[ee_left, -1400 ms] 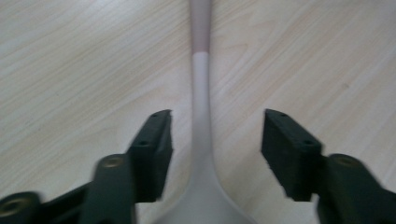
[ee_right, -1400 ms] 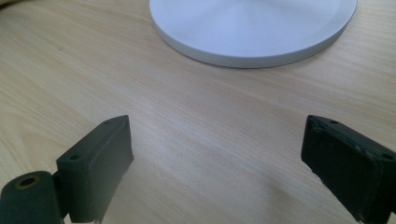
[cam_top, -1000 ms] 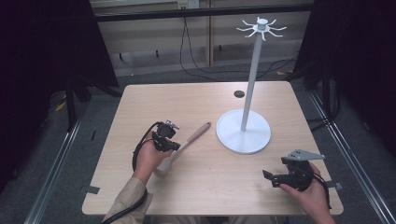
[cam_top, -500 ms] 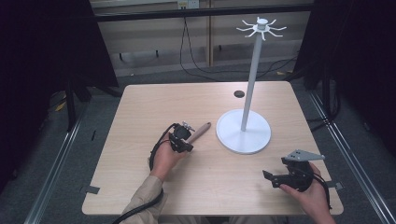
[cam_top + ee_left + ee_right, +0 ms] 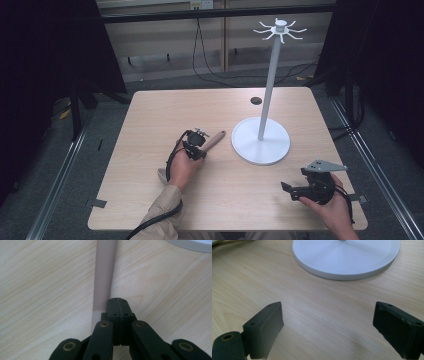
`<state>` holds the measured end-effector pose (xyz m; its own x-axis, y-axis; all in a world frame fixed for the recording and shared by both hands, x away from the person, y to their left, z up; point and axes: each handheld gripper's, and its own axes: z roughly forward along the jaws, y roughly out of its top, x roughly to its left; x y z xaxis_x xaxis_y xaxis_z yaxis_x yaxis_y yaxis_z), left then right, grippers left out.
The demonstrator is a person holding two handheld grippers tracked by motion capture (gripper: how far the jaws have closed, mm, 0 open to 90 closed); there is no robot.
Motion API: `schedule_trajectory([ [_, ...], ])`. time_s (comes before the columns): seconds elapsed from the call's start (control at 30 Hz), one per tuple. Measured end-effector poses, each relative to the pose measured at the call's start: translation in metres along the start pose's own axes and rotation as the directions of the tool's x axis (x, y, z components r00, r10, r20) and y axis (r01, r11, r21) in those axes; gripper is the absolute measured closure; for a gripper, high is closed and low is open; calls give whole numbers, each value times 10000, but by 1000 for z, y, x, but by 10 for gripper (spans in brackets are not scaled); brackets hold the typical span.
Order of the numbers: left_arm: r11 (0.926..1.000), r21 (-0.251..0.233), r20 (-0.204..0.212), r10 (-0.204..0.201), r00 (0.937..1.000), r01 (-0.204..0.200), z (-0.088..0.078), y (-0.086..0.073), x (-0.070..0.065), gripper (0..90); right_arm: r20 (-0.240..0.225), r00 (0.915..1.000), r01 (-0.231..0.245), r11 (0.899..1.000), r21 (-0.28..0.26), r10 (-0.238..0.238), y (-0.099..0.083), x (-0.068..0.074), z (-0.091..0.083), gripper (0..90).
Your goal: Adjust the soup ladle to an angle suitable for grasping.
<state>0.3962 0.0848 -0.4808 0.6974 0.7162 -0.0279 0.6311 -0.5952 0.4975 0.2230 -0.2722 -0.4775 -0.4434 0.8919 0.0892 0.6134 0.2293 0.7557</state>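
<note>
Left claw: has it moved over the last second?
Yes. In the high view the left claw has travelled forward and to the right along the pinkish handle, closing in on the white stand's base, which stayed put.

The left gripper (image 5: 196,145) moved along the pinkish handle (image 5: 215,139) toward the white stand base (image 5: 261,150), ending just beside the handle with its jaws pressed together.
</note>
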Motion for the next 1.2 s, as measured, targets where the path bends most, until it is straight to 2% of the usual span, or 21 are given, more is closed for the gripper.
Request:
schedule_trajectory([
  [0.07,10000,-31,-330,56,9994,-57,-1,1,2,900,-4,10000,-3,10000,2,3,0,0,0,89],
  [0.1,9998,-56,-360,-197,9992,195,1,0,3,900,-11,10000,-12,10000,24,12,0,0,0,89],
  [0.13,9998,-99,-350,-182,9992,178,1,0,5,900,2,10000,-13,10000,31,13,0,0,1,89],
  [0.17,9991,-156,-249,-407,9989,403,1,0,7,900,0,10000,-9,10000,37,9,0,0,1,89],
  [0.23,9989,-161,-241,-449,9987,445,1,1,8,900,-14,10000,-3,10000,26,3,0,0,0,89],
  [0.27,9988,-140,-508,-477,9976,471,1,2,9,900,-8,10000,-7,10000,33,7,0,1,0,88],
  [0.3,9986,-59,-538,-519,9972,517,1,2,10,900,-6,10000,-2,10000,34,2,0,0,1,89],
  [0.37,9973,-44,-473,-728,9962,727,1,3,12,900,-17,10000,20,10000,56,-20,0,0,1,89],
  [0.43,9980,-37,-466,-637,9969,636,0,4,13,900,14,10000,60,10000,76,-60,0,0,1,89],
  [0.6,9974,-171,-296,-698,9971,693,-8,8,12,900,17,10000,48,10000,50,-48,0,0,0,89],
  [0.7,9960,-208,-183,-871,9960,868,-15,10,10,862,4,10000,51,10000,41,-51,0,0,0,89],
  [0.87,9972,-449,-391,-616,9973,598,-24,12,10,747,10,10000,22,10000,30,-22,1,0,-1,89],
  [1.0,9985,-270,-585,-501,9970,486,-27,10,14,649,34,10000,54,10000,20,-54,1,0,-2,89],
  [1.1,9984,-2,-591,-565,9967,566,-25,7,16,617,24,10000,88,10000,5,-88,1,1,-2,89],
  [1.2,9986,255,-649,-440,9969,457,-23,3,19,608,-5,10000,32,10000,10,-32,1,0,-1,89],
])
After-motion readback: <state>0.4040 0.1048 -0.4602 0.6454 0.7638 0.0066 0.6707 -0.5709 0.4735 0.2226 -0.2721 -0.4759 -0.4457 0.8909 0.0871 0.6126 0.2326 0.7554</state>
